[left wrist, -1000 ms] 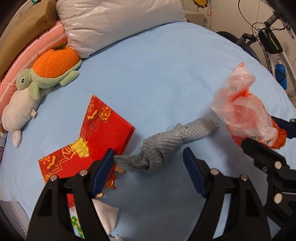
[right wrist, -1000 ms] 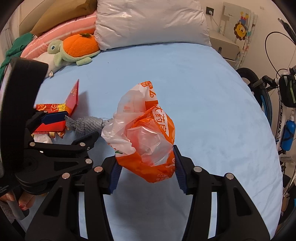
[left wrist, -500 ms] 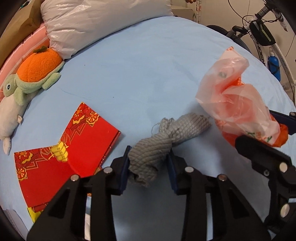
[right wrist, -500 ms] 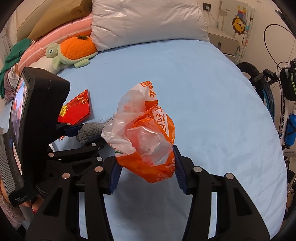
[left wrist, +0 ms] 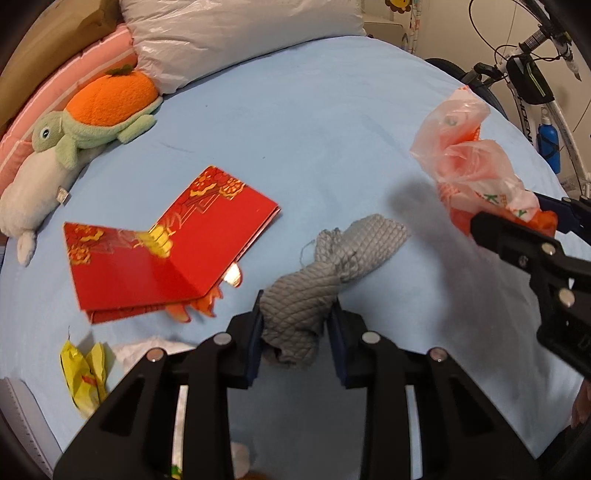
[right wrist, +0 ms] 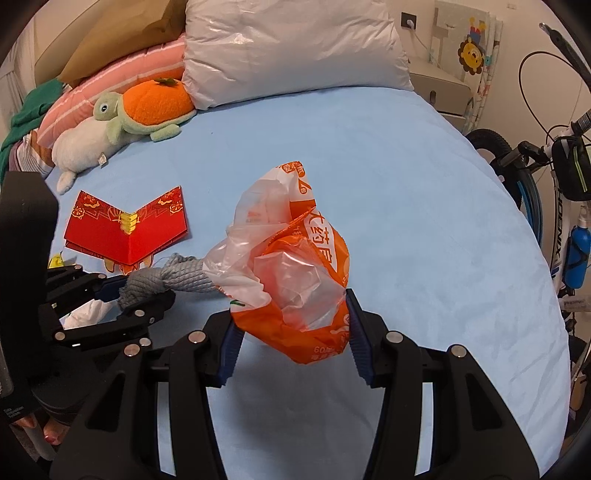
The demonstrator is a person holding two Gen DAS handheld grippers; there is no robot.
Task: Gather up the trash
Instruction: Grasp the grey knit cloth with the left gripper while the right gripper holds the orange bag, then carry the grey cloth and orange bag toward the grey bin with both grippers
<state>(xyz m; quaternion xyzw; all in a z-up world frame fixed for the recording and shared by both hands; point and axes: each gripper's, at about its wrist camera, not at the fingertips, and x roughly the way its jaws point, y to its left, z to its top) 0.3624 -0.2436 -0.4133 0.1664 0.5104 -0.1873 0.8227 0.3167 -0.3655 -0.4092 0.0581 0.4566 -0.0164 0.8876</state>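
A grey knotted cloth (left wrist: 332,266) lies on the blue bed sheet (left wrist: 314,129). My left gripper (left wrist: 295,321) has its jaws closing on the near end of the cloth, with both pads pressed against it. The right wrist view shows the same grip: left gripper (right wrist: 140,291), grey cloth (right wrist: 177,275). My right gripper (right wrist: 291,332) is shut on a crumpled orange and clear plastic bag (right wrist: 295,266), held above the sheet. In the left wrist view that bag (left wrist: 465,162) hangs at the right, in the right gripper (left wrist: 517,212).
A red and gold folded card (left wrist: 166,251) lies left of the cloth. A yellow wrapper (left wrist: 85,373) and white tissue (left wrist: 147,349) sit near the bed's edge. A plush turtle (left wrist: 99,110), pillow (left wrist: 240,33) and bicycle (right wrist: 561,206) border the bed.
The left jaws have gone from wide apart around the grey cloth to pressed on its near end, and the gripper has shifted a little. The right gripper and its bag have stayed still.
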